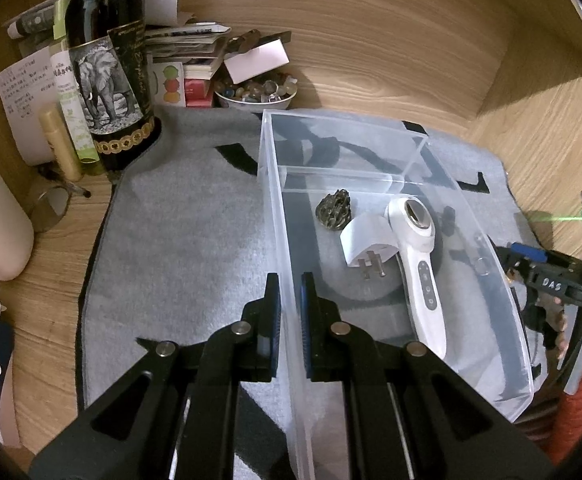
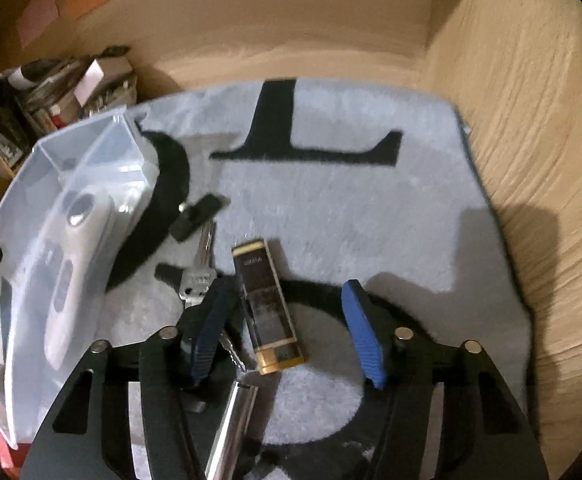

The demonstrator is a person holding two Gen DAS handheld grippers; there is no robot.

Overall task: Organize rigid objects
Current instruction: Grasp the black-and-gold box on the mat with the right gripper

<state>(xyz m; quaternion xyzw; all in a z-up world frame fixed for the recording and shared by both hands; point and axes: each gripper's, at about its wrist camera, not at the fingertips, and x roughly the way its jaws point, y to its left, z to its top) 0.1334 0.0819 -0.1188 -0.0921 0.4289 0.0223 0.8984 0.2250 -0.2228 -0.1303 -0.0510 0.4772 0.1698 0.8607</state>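
Observation:
A clear plastic bin [image 1: 503,296] stands on a grey mat [image 1: 179,248]. In it lie a white handheld device [image 1: 423,264], a white plug adapter [image 1: 365,242] and a dark knobbly ornament [image 1: 334,210]. My left gripper [image 1: 289,292] is shut on the bin's near left wall. My right gripper [image 2: 287,332] is open, low over the mat, straddling a dark bottle with gold ends [image 2: 265,304]. Keys [image 2: 199,276] lie by its left finger, a black clip [image 2: 197,216] beyond, a silver cylinder [image 2: 233,428] below. The bin [image 2: 31,168] shows at the left.
A wine bottle with an elephant label [image 1: 107,68], a gold tube [image 1: 59,142], papers and boxes [image 1: 195,52] and a bowl of marbles [image 1: 257,92] crowd the back left. Wooden walls [image 1: 411,40] enclose the desk. The right gripper shows at the right edge [image 1: 551,280].

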